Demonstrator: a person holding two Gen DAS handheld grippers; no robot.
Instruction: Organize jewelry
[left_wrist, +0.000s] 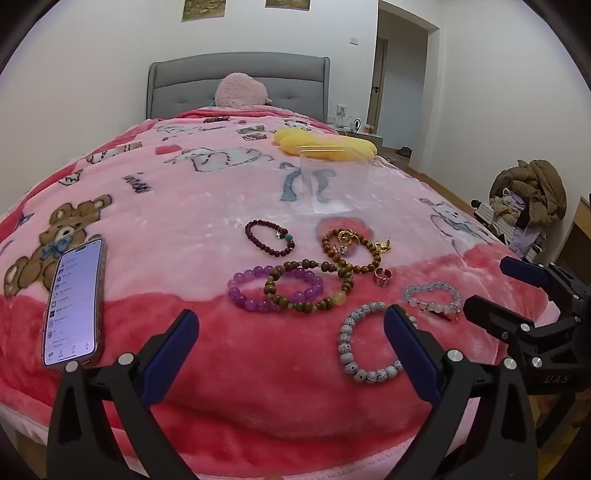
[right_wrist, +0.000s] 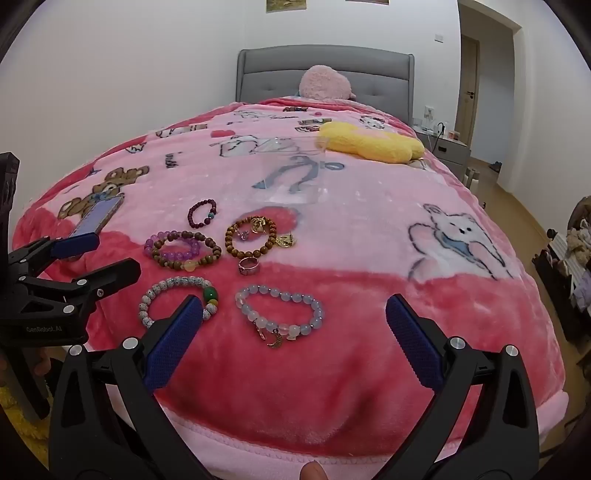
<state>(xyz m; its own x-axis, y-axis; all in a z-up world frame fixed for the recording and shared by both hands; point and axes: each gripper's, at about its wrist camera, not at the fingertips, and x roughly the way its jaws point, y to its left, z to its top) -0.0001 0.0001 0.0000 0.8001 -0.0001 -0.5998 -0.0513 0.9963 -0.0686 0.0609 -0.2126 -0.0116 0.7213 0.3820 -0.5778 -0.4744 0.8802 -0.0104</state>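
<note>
Several bead bracelets lie on the pink blanket (left_wrist: 166, 206): a dark red one (left_wrist: 264, 221), a purple one (left_wrist: 235, 293) overlapped by a brown wooden one (left_wrist: 306, 263), a brown one with gold charms (left_wrist: 327, 243), a pale blue one (right_wrist: 280, 293) and a speckled white one (right_wrist: 162, 286). A silver ring (right_wrist: 248, 267) sits among them. Beyond stands a clear plastic container (left_wrist: 334, 177). My left gripper (left_wrist: 290, 325) hangs open before the white bracelet. My right gripper (right_wrist: 294, 310) is open just short of the pale blue bracelet. Neither holds anything.
A lit phone (left_wrist: 74, 302) lies on the blanket at the left. A yellow plush cushion (right_wrist: 369, 146) sits behind the container, and a pink plush (left_wrist: 240, 90) rests at the grey headboard. A pile of clothes (left_wrist: 528, 195) stands on the floor to the right. A fingertip (right_wrist: 312, 470) shows at the bottom edge.
</note>
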